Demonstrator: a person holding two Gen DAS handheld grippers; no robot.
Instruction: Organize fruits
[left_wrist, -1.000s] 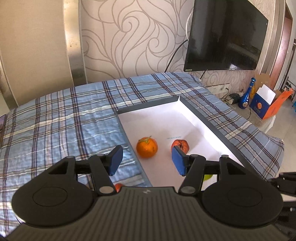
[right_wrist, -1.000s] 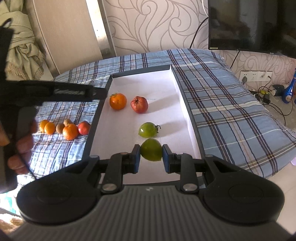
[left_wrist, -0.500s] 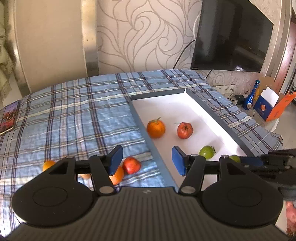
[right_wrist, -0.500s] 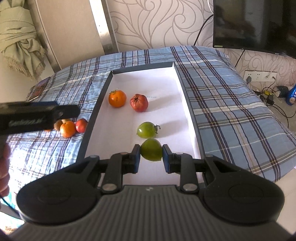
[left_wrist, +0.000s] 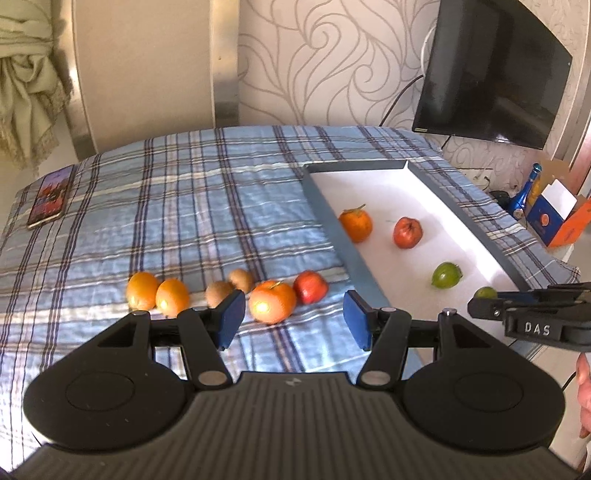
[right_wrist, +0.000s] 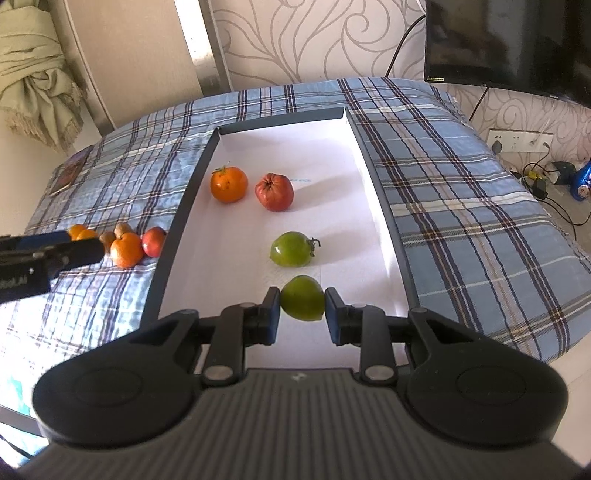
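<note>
A white tray with dark walls (right_wrist: 373, 177) (left_wrist: 332, 225) lies on the plaid bed. In it sit an orange (right_wrist: 229, 184), a red fruit (right_wrist: 274, 192) and a green tomato (right_wrist: 291, 249). My right gripper (right_wrist: 302, 315) is shut on a green fruit (right_wrist: 303, 298) over the tray's near end. My left gripper (left_wrist: 293, 319) is open and empty above the bedcover, just before a large orange (left_wrist: 272, 301) and a red fruit (left_wrist: 310, 287). Two small oranges (left_wrist: 159, 295) and two brown kiwis (left_wrist: 229, 288) lie in the same row.
A phone (left_wrist: 50, 195) lies at the bed's far left. A TV (left_wrist: 491, 74) hangs on the back wall. A blue bottle and boxes (left_wrist: 546, 210) stand on the floor at the right. Cables and a wall socket (right_wrist: 524, 155) are beside the bed.
My left gripper has swung left and back from over the tray to the row of fruit on the bedcover. My right gripper has stayed shut on the green fruit, almost still.
</note>
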